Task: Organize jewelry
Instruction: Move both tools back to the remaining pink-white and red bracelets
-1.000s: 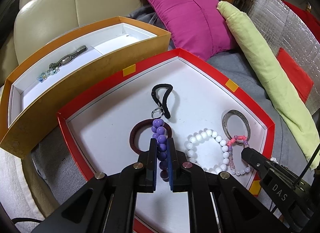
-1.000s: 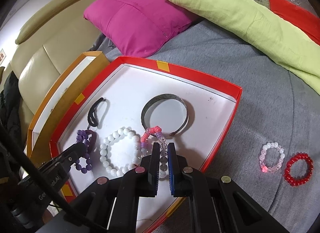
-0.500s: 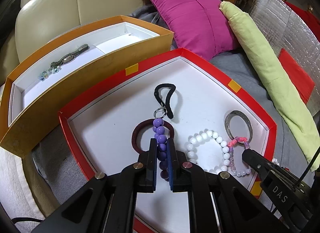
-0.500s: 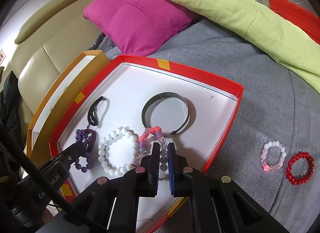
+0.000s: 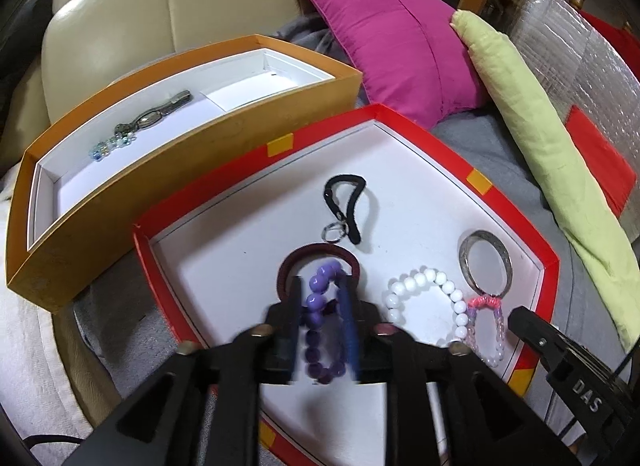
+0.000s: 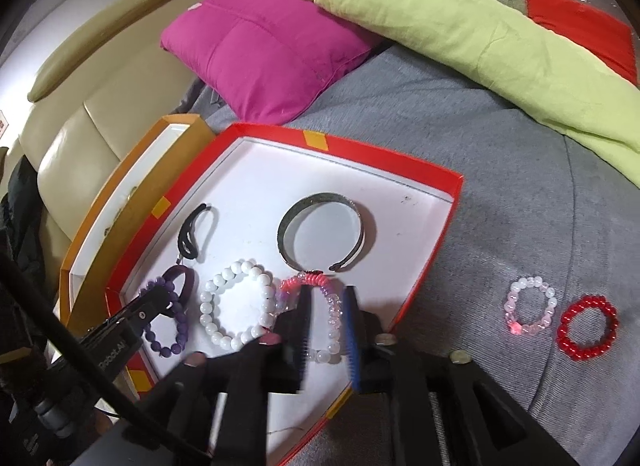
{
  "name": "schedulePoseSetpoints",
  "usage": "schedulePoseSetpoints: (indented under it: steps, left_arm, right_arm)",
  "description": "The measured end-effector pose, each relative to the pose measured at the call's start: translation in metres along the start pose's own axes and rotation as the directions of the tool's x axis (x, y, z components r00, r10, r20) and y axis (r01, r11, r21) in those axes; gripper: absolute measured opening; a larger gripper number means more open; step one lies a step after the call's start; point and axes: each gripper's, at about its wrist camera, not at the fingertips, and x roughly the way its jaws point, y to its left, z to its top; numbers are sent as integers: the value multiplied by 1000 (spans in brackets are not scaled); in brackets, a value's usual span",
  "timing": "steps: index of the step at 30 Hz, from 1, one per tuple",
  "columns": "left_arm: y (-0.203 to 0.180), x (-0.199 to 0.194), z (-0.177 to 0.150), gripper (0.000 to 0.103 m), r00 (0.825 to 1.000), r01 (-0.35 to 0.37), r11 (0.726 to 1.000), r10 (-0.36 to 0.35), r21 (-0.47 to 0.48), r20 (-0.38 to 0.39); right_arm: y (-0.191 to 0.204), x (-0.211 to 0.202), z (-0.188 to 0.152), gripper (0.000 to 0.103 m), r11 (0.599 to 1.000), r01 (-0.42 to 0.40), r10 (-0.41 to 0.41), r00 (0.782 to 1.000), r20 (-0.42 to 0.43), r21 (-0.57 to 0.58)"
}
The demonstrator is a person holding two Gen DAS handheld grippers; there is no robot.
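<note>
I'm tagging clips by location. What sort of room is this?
Most likely a home living room: a cream leather sofa, a magenta cushion and a lime-green pillow lie around a grey fabric surface holding the jewelry boxes.

Left wrist view: rides on the left gripper [image 5: 322, 302], looks forward and steeply down along its fingers, close over the left part of the red tray [image 5: 420, 125]; orange box [image 5: 192, 161] at picture left.
Right wrist view: rides on the right gripper [image 6: 328, 306], same downward slant, close over the tray's [image 6: 436, 234] right corner and the grey cover [image 6: 500, 193].
Shared: tray, white bead bracelet [image 5: 420, 280] [image 6: 236, 302], magenta cushion [image 5: 400, 37] [image 6: 264, 45]; each view catches the other gripper's tip.
</note>
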Motion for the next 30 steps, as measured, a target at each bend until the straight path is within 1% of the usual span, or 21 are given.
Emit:
schedulePoseSetpoints:
  steps: [1,2,3,4,5,6,10,12,15,18,20,22,24,25,27,29,30]
  left_arm:
    - [1,-1,0,45,1000,-2,1000,2,-7,5]
    - [3,-4,1,50,1000,-4,1000,4,-18,19]
    - [3,-7,1,51,999,-5,1000,6,-21,35]
    - [3,-9,2,54,999,-10,1000,11,-20,50]
    - [2,-12,2,58,998,-20,1000,21,-14,63]
    - [1,-13,2,59,997,-26,1000,26,-11,71]
    - [-2,-25,2,59,990,-37,999,38,-9,134]
    - [-5,-35,1,60,981,-44,999,44,-3,188]
    - [-15,-49,-3,64,965,-48,999,40,23,261]
    - [-36,-62,-12,66,947,-45,994,11,101,321]
    - [-53,-67,-21,68,944,-30,986,-27,165,330]
    - [-72,-70,-32,68,944,-11,972,-67,235,322]
    - [-91,-72,-44,68,944,7,952,-107,307,312]
    - [-97,-72,-48,68,943,13,944,-121,330,309]
    - [-115,-75,-60,68,940,36,918,-165,395,298]
    - [-132,-77,-71,68,937,52,887,-202,459,285]
    - [-138,-76,-74,68,938,61,874,-216,482,273]
  right_arm:
    - [-1,-3,0,33,1000,4,-4,1000,8,1]
    - [-2,-7,-1,37,1000,6,-6,1000,16,1]
    - [-2,-10,-1,45,1000,6,-6,1000,23,2]
    - [-3,-15,-2,53,1000,-1,1,999,37,2]
    - [-5,-21,-3,59,1000,8,-8,999,50,3]
    - [-6,-26,-4,64,1000,20,-20,998,60,2]
    - [-18,-54,-12,66,999,28,-30,993,111,18]
    - [-29,-70,-18,69,999,40,-45,989,139,35]
    - [-54,-93,-34,70,995,65,-76,984,162,73]
    - [-86,-109,-56,70,987,96,-116,980,164,126]
    - [-110,-115,-71,70,979,130,-153,978,143,158]
    - [-132,-116,-82,70,969,149,-174,978,117,198]
    - [-153,-119,-90,70,960,152,-180,978,101,234]
    - [-161,-120,-92,70,955,155,-184,978,97,252]
    - [-172,-118,-92,69,949,158,-188,978,89,273]
    - [-179,-114,-86,64,947,153,-184,979,85,281]
    - [-181,-109,-81,59,947,148,-177,981,82,284]
